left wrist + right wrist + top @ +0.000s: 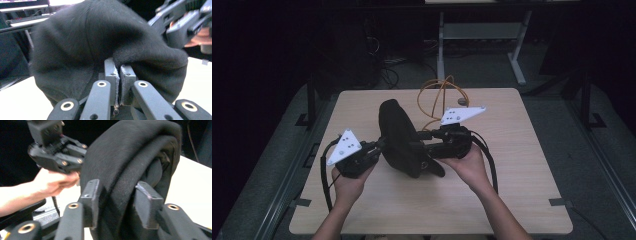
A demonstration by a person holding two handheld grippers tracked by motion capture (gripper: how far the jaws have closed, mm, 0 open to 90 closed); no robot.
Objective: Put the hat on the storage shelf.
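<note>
Two hand-held grippers, left and right, clamp a black cloth held above the surface; folding likely follows.

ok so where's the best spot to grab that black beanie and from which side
Grip the black beanie at its thick folded rim, coming in level from either side. The right gripper straddles the bunched folds with jaws apart around a fat roll; the left gripper pinches a thin fold with jaws nearly shut. The soft knit probably gives firmer purchase where layers double up.
</note>
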